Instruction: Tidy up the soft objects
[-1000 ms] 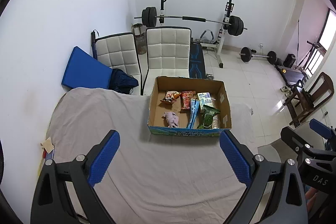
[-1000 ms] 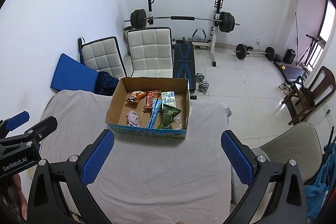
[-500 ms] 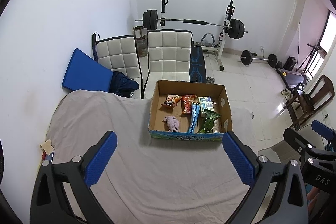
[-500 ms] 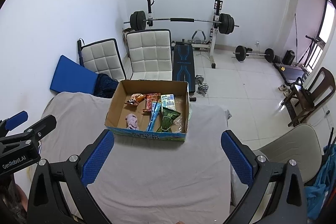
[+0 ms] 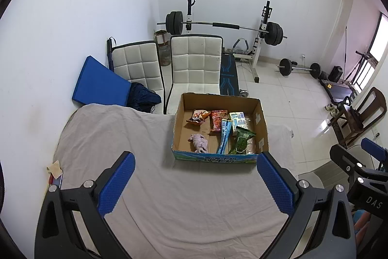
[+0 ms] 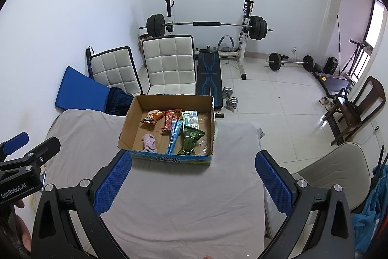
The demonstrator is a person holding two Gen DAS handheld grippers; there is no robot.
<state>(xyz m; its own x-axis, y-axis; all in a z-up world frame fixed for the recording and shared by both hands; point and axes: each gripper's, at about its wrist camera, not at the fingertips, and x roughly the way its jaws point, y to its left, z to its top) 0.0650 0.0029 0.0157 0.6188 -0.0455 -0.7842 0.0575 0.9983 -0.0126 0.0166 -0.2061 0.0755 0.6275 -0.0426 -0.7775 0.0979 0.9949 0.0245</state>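
The left gripper (image 5: 195,182) and the right gripper (image 6: 194,181) both hang over the gray sheet (image 5: 181,205), jaws wide apart and holding nothing. The cardboard box (image 5: 219,158) sits at 12 o'clock from them. Inside, a pink soft toy (image 5: 199,142) lies near the front wall, with snack packs (image 5: 238,143) beside it. The print on the packs is too small to read.
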